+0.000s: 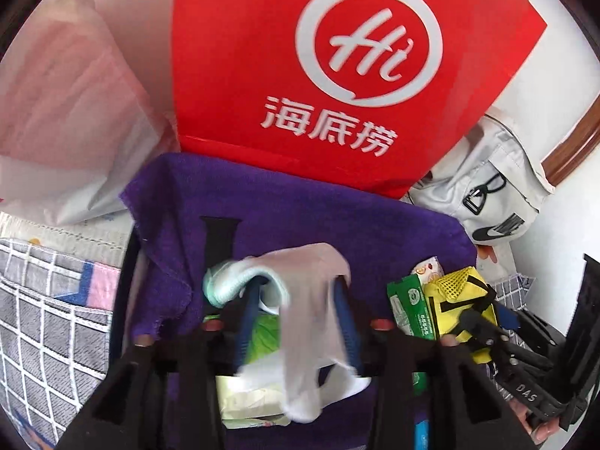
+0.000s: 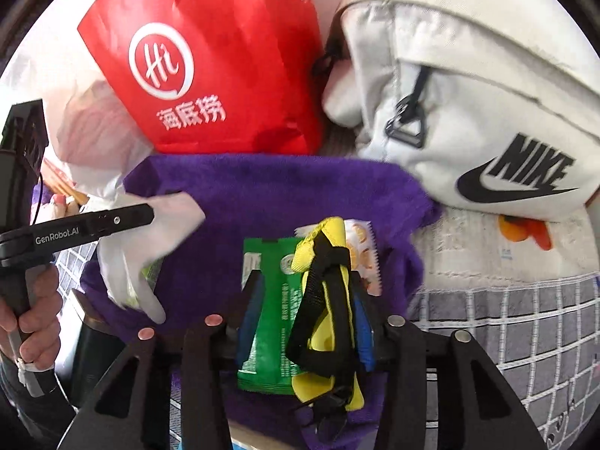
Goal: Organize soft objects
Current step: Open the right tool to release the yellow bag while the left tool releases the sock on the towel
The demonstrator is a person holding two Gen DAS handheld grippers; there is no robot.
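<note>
One red bag (image 1: pixel 300 75) and one white Nike bag (image 2: pixel 487 112) are standing behind one purple towel (image 1: pixel 337 217). Over the towel, the left gripper (image 1: pixel 296 300) is pinching one white sock (image 1: pixel 311 300), and the right gripper (image 2: pixel 303 300) is squeezing one yellow-black pouch (image 2: pixel 322 300) beside two snack packets.

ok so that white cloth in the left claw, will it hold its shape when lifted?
Probably not. The white cloth drapes limply over the left claw, so it looks floppy. It seems thin and light, likely to sag and swing. It may slip off.
</note>
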